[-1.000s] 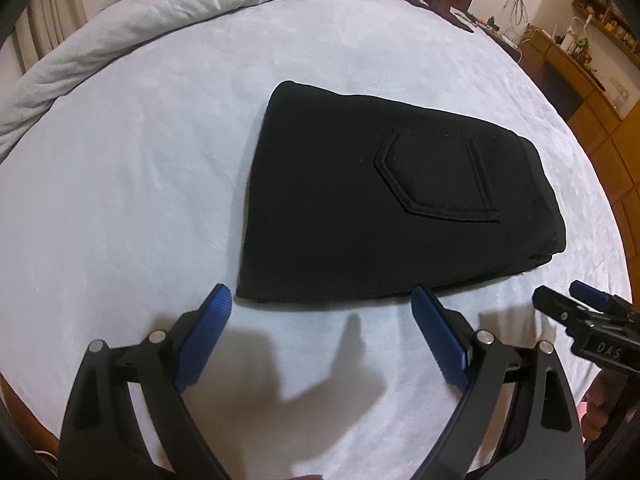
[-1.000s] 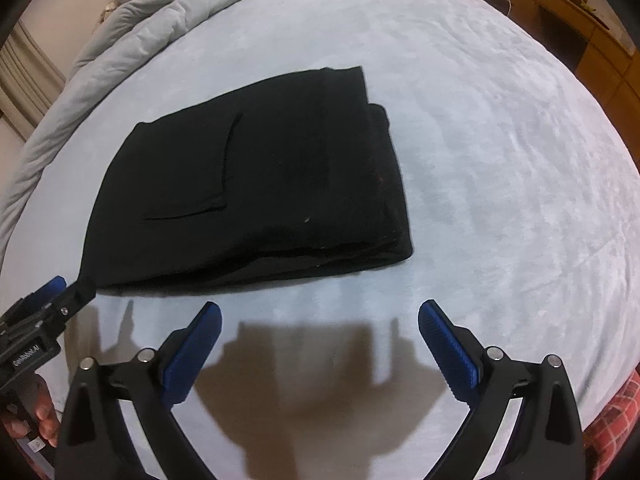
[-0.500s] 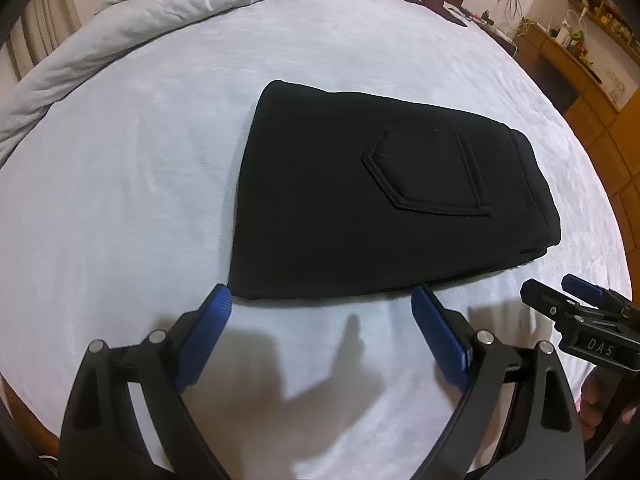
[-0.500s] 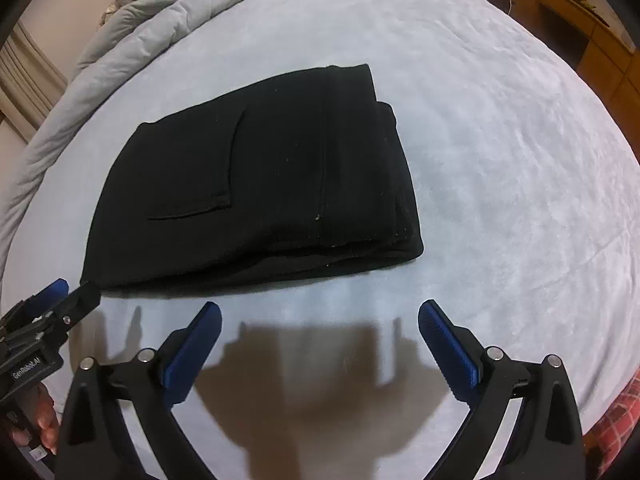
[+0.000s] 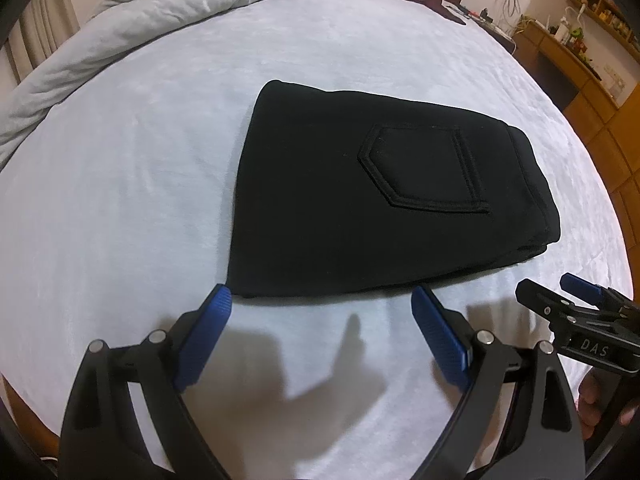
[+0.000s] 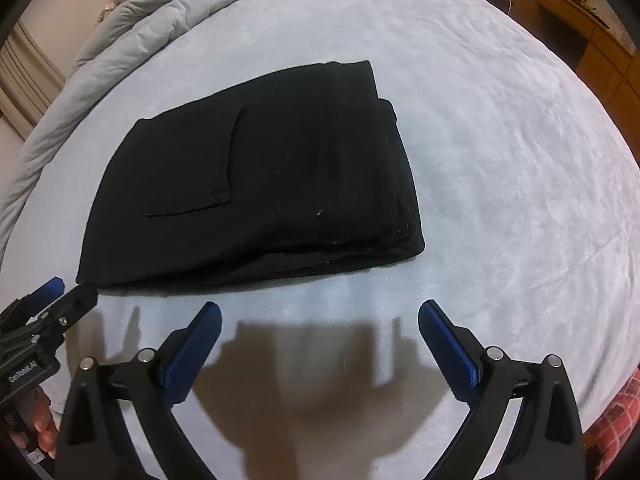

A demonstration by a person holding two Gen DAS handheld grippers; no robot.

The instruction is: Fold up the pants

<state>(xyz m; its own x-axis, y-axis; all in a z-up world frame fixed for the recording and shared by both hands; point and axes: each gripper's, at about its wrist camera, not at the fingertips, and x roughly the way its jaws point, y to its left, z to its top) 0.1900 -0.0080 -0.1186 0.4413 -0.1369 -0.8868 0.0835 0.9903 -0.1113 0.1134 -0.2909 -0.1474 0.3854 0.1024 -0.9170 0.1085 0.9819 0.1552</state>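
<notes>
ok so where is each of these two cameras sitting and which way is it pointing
Left wrist: on the left gripper, open, looking forward over the bed at the folded black pants; the right gripper's tip shows at right.
Right wrist: on the right gripper, open, facing the same pants; the left gripper's tip and some fingers show at left.
Shared: pants, bed, grey duvet.

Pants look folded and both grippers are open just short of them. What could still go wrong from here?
The left gripper sits right at the near edge of the pants; a nudge could shift the fold. At the right end, stacked layers look uneven and may slip apart if the right gripper pushes or re-grips there.
</notes>
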